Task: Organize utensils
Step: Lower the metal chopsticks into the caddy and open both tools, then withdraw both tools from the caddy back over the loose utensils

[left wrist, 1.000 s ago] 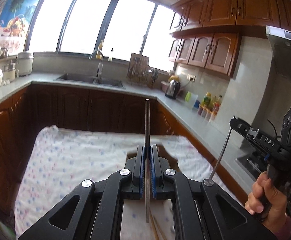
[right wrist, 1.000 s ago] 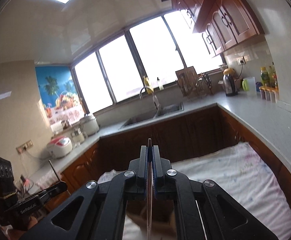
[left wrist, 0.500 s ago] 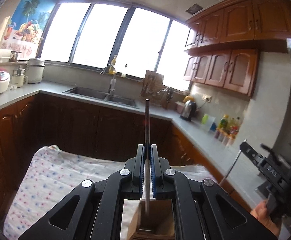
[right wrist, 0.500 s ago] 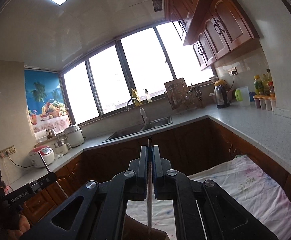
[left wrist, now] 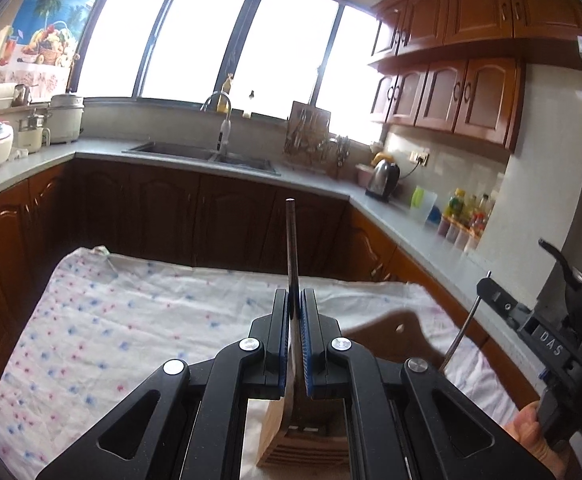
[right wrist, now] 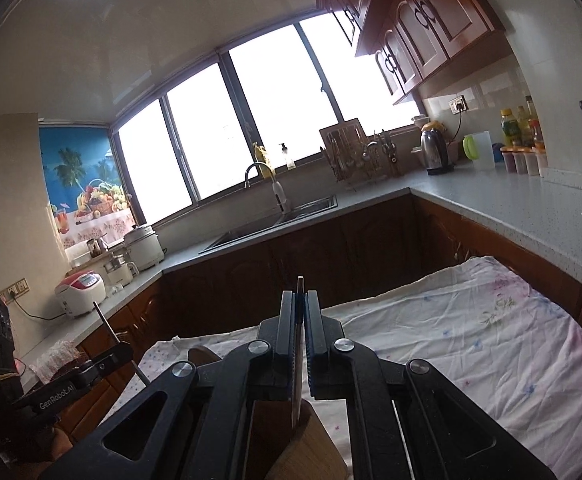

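Note:
My left gripper (left wrist: 295, 312) is shut on a thin metal utensil (left wrist: 291, 248) that stands upright, its lower end over a wooden utensil holder (left wrist: 303, 436) on the table. My right gripper (right wrist: 299, 312) is shut on another thin utensil (right wrist: 299, 284), whose lower end reaches the wooden holder (right wrist: 311, 452) below. The right gripper also shows in the left wrist view (left wrist: 487, 288) at the right, its utensil shaft (left wrist: 463, 328) slanting down. The left gripper shows at the lower left of the right wrist view (right wrist: 121, 354).
A floral white cloth (left wrist: 131, 320) covers the table. Dark wooden cabinets (left wrist: 171, 208) and a grey counter (right wrist: 511, 208) with sink (left wrist: 203, 152), kettle (left wrist: 383, 176) and bottles surround it. A brown wooden board (left wrist: 395, 332) lies behind the holder.
Both grippers have tilted and shifted over the wooden holder, which now shows below each. Both stay shut on their utensils.

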`<state>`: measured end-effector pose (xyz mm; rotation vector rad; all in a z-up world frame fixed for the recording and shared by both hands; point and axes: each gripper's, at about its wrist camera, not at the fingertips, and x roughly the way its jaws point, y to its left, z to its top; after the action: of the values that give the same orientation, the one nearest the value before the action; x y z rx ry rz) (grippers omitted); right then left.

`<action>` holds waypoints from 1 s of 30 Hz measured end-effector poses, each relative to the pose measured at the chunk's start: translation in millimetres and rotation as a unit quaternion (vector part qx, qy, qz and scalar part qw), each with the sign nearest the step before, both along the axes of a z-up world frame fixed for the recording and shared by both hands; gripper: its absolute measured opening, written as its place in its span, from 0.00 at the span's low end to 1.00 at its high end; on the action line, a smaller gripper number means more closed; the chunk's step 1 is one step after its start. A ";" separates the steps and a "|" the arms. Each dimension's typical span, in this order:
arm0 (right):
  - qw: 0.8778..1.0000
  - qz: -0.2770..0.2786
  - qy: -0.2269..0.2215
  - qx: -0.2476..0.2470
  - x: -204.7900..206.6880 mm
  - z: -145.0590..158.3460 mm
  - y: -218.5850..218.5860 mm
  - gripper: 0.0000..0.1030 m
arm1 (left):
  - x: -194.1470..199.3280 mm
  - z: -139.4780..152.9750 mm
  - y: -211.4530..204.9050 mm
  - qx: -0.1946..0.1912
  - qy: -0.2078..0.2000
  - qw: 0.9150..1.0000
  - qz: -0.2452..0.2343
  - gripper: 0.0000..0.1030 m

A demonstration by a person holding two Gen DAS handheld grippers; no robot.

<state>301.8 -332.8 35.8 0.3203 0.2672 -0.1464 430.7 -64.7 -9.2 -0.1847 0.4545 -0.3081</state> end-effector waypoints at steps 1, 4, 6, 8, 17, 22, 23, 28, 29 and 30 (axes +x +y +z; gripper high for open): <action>1.000 0.000 0.002 -0.001 -0.2 0.5 0.5 0.04 | 4.5 0.4 -0.1 0.001 0.005 1.000 -0.002 0.04; 1.000 0.005 0.009 -0.001 0.8 3.9 0.8 0.04 | 14.4 1.5 -2.5 0.006 0.012 1.000 -0.004 0.05; 1.000 0.007 0.012 -0.004 2.0 5.5 1.6 0.04 | 19.8 8.2 -2.0 0.008 0.017 1.000 -0.004 0.05; 1.000 0.008 0.013 -0.002 2.2 5.7 1.1 0.04 | 23.0 13.5 -1.4 0.012 0.018 1.000 -0.004 0.05; 1.000 0.012 0.025 0.007 5.3 3.7 -2.0 0.09 | 11.5 24.2 7.5 0.017 0.032 0.999 -0.003 0.06; 0.999 0.015 0.028 0.019 0.5 6.5 -3.4 0.35 | 2.6 26.0 14.4 0.023 0.034 0.999 0.005 0.33; 0.999 0.015 0.025 0.022 -2.8 8.6 -3.7 0.48 | 0.2 28.8 15.3 0.024 0.031 0.999 0.006 0.35; 0.999 0.017 -0.002 0.040 -27.3 24.4 -6.4 0.83 | -23.4 34.6 27.0 0.026 0.026 0.999 0.019 0.71; 0.999 0.018 -0.005 0.041 -32.9 27.6 -6.3 0.89 | -29.9 36.6 30.9 0.028 0.025 0.999 0.026 0.78; 0.999 0.018 -0.009 0.043 -39.4 30.5 -6.1 0.92 | -37.3 38.2 35.2 0.028 0.024 0.999 0.029 0.79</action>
<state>262.4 -338.9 66.3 0.4019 0.2619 -0.0958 393.4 -29.5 29.1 -0.1507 0.5034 -0.2334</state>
